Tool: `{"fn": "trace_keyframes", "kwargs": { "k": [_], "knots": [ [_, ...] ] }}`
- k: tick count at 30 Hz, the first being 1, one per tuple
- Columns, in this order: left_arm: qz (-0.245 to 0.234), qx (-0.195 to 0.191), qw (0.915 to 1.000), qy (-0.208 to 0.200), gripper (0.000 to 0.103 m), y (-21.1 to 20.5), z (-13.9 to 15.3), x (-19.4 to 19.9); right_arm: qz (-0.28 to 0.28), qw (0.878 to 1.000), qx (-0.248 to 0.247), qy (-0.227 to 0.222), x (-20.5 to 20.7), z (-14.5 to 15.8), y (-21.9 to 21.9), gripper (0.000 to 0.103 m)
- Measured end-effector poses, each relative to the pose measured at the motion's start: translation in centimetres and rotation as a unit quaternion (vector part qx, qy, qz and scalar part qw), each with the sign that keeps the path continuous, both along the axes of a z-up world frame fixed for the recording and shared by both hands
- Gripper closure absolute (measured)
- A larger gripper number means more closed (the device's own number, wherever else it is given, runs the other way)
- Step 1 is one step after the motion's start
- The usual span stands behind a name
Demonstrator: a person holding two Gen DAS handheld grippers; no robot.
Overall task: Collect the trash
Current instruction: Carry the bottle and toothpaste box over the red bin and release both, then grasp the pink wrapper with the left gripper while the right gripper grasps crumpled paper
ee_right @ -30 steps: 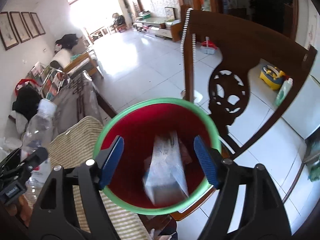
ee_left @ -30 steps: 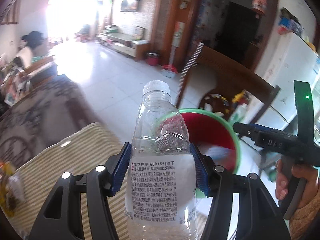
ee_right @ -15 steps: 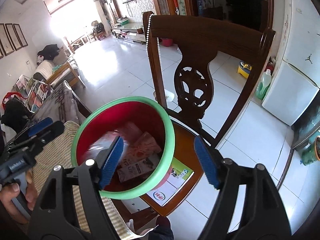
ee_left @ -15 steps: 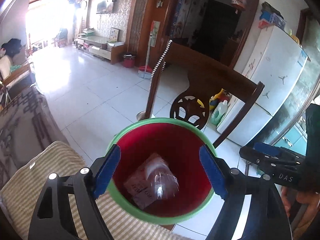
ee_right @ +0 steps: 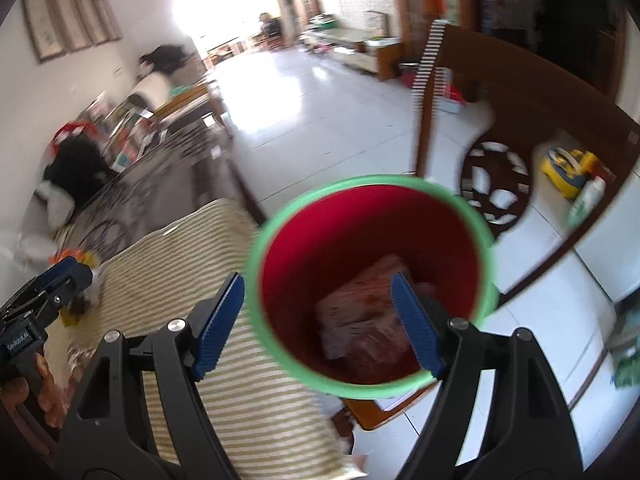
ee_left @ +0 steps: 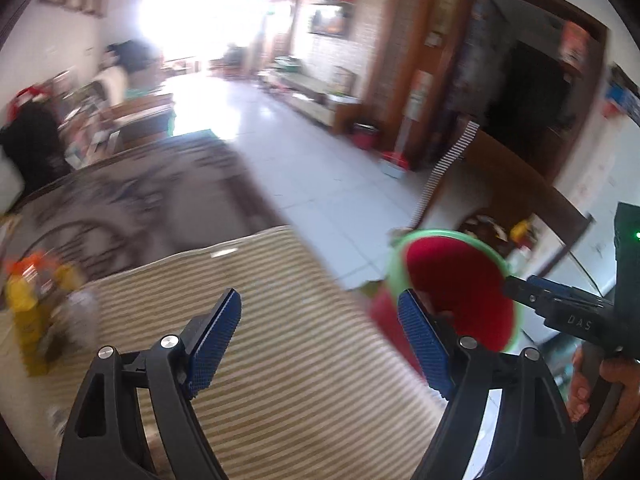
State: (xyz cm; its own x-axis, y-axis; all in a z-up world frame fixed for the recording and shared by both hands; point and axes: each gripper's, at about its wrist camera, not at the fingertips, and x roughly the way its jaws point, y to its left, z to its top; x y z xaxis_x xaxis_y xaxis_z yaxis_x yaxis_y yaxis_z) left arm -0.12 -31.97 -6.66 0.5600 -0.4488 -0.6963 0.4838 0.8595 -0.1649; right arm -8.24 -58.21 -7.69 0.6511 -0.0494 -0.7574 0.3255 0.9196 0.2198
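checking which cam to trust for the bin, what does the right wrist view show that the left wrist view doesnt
Only the right wrist view looks down into the red bin and shows the crumpled wrappers lying at its bottom. It also shows the left hand-held gripper from the side.

Only the left wrist view shows the right hand-held gripper reaching over the bin's green rim, and more of the blurred yellow and orange packets at the cloth's far left.

Both show the striped cloth, the bin, the wooden chair behind it, and open, empty jaws.
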Motion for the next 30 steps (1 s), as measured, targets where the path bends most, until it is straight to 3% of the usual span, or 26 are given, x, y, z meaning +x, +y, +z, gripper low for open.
{"fn": "trace_keyframes", "kwargs": {
  "k": [7,14,17,23,26,30],
  "knots": [
    [0.093,0.004,0.9956,0.005,0.026,11.2,-0.6,0.2,0.075,0.997,-0.001,0.007,3.8,-0.2,8.4,0.029],
    [0.122,0.027,0.9917,0.027,0.026,21.3,-2.7,-0.5,0.151,0.988,0.003,0.031,5.7,-0.6,18.4,0.027],
    [0.105,0.048,0.9926,0.039,0.026,25.1,-4.1,-1.0,0.170,0.984,0.018,0.050,5.7,-1.7,22.2,0.027],
    [0.012,0.100,0.9934,0.055,0.026,29.6,-6.3,-2.8,0.188,0.978,0.041,0.078,6.2,-3.9,27.4,0.027],
    [-0.040,0.131,0.9883,0.067,0.026,31.0,-7.2,-3.6,0.204,0.973,0.050,0.098,6.4,-4.8,29.7,0.023],
    [-0.093,0.184,0.9749,0.083,0.026,31.6,-10.0,-4.3,0.225,0.966,0.044,0.119,6.7,-6.1,31.9,0.022]
  ]
}}
